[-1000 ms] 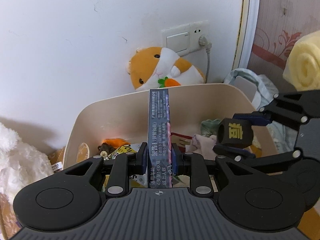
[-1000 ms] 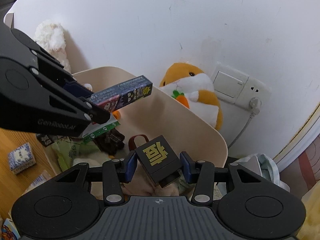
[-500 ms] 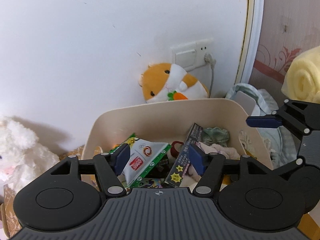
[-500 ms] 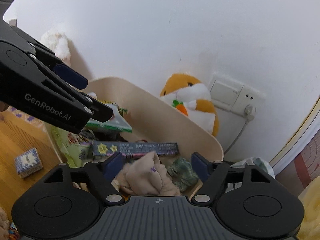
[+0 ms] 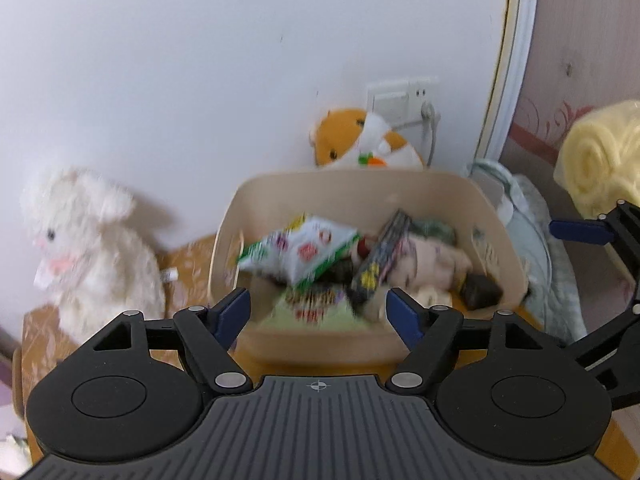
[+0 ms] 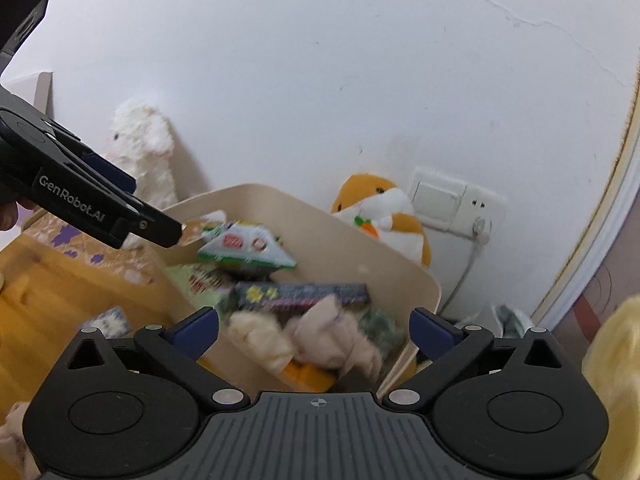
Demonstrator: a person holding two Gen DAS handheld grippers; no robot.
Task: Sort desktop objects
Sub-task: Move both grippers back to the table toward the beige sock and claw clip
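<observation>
- Beige bin point(image 5: 304, 190) on tabletop point(image 6: 44, 304), heaped with snack packet point(image 5: 304, 250), dark long box point(image 6: 300, 294), soft cloth point(image 6: 332, 336).
- Left tongs point(image 5: 318, 312) just before bin, spread wide, empty.
- Right tongs point(image 6: 314, 326) over bin's near corner, spread wide, empty.
- Hamster plush point(image 5: 360, 142) behind bin; white plush point(image 5: 86, 248) beside it.

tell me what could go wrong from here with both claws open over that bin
The beige bin is piled high: the green and white snack packet and the long dark box lie loosely on top, so another drop might slide one over the rim. The left claw and right claw hang close together, and the right one's finger shows beside the bin, so they may collide. The frames are blurred, so exact clearances are unclear.
</observation>
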